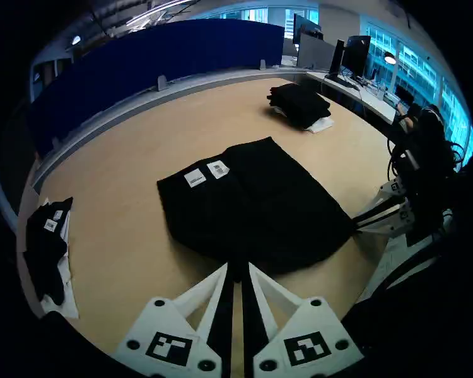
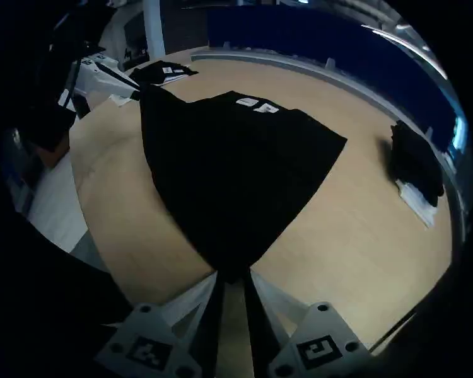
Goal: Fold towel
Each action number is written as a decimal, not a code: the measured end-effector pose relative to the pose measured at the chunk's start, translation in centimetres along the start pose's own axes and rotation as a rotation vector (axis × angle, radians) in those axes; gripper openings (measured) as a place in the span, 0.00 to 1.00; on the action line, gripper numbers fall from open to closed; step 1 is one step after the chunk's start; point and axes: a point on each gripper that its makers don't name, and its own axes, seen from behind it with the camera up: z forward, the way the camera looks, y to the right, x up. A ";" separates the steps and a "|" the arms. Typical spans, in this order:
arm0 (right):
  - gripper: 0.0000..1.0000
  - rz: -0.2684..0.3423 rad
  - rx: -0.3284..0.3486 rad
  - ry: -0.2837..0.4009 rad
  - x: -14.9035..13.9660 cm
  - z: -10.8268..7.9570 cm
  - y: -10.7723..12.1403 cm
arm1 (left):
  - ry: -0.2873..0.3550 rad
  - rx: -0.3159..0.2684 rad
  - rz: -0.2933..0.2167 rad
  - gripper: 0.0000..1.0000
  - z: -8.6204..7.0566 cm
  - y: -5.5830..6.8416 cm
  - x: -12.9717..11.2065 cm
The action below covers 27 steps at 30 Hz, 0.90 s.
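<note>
The black towel [image 1: 255, 201] lies spread at the middle of the wooden table [image 1: 123, 189]. The left gripper [image 1: 238, 274] is clamped on its near edge. The right gripper [image 2: 233, 277] is clamped on a corner.

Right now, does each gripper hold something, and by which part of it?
Both hold the black towel. The left gripper is shut on one corner, and the right gripper on the neighbouring corner, which is raised off the table.
</note>
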 end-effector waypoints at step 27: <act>0.09 -0.013 0.007 0.075 6.7 -5.6 3.9 | 0.017 0.004 -0.021 0.08 -1.0 -0.1 1.0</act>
